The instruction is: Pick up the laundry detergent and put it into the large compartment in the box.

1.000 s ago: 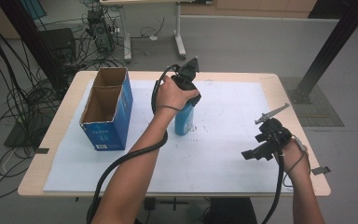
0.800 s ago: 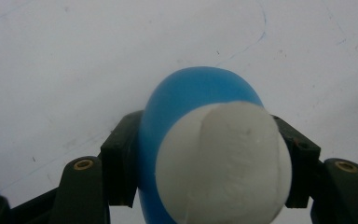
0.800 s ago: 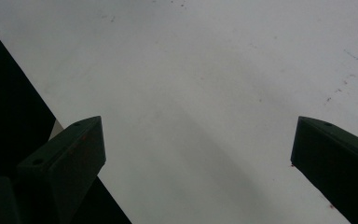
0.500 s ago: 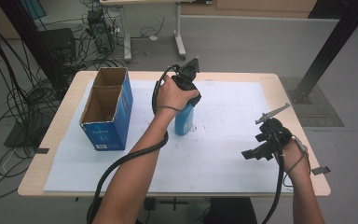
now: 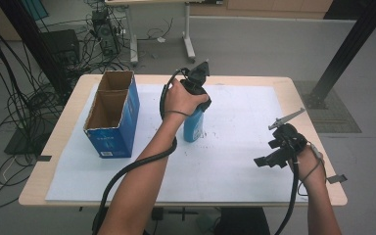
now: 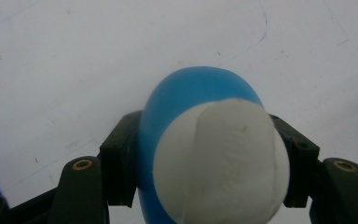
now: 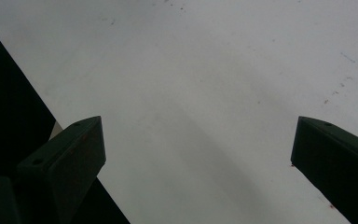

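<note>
In the high view, the left gripper [image 5: 196,105] stood just above the middle of the frame, pointing down and clamped on the top of a blue bottle [image 5: 194,126]. The bottle stood upright on the white sheet [image 5: 235,161] that covered most of the table [image 5: 293,85]. To its left, near but apart, sat a blue cardboard box [image 5: 113,117] with its top open and two compartments showing. The right gripper [image 5: 269,159] was at the lower right of the frame, held over the sheet and well apart from the bottle, with nothing in it.

In the left gripper view, the two black jaws rose from the lower corners and pressed on either side of the blue bottle [image 6: 200,154], whose white cap [image 6: 221,163] took up the lower centre of the frame. The white sheet [image 6: 74,60] lay behind it across the upper part.

In the right gripper view, the jaws stood wide apart at the lower left and lower right, released, with bare white sheet [image 7: 205,93] between them. A dark strip ran along the left edge of the frame, beyond the sheet's border.
</note>
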### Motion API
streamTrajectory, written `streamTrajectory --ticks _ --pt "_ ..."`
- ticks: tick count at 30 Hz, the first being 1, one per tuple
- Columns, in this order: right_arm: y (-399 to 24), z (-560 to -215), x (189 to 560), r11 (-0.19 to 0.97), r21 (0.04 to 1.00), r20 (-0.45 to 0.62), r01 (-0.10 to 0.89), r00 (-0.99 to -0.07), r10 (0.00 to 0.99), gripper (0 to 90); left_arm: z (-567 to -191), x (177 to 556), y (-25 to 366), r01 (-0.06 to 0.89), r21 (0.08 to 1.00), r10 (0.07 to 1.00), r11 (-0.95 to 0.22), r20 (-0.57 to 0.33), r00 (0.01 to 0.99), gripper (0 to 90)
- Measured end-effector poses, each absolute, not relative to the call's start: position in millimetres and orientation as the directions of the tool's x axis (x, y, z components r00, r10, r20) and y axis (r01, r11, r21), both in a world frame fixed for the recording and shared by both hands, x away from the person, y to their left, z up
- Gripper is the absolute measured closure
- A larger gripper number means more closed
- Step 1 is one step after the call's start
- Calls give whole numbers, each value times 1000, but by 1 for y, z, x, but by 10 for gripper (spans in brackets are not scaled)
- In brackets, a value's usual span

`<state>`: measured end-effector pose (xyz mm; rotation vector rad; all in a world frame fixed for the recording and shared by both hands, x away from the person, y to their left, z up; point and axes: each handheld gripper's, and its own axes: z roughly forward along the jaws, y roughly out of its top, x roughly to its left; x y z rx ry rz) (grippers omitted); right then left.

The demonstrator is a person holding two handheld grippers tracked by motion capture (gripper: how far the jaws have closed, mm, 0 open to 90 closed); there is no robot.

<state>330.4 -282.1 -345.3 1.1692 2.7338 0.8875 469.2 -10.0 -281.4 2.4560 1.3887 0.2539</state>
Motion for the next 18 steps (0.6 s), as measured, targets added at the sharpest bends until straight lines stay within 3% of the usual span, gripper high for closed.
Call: streamTrajectory --ticks 18 --pt "-283 -345 329 553 516 175 654 -713 680 28 -282 468 -10 800 354 857 -485 10 515 374"
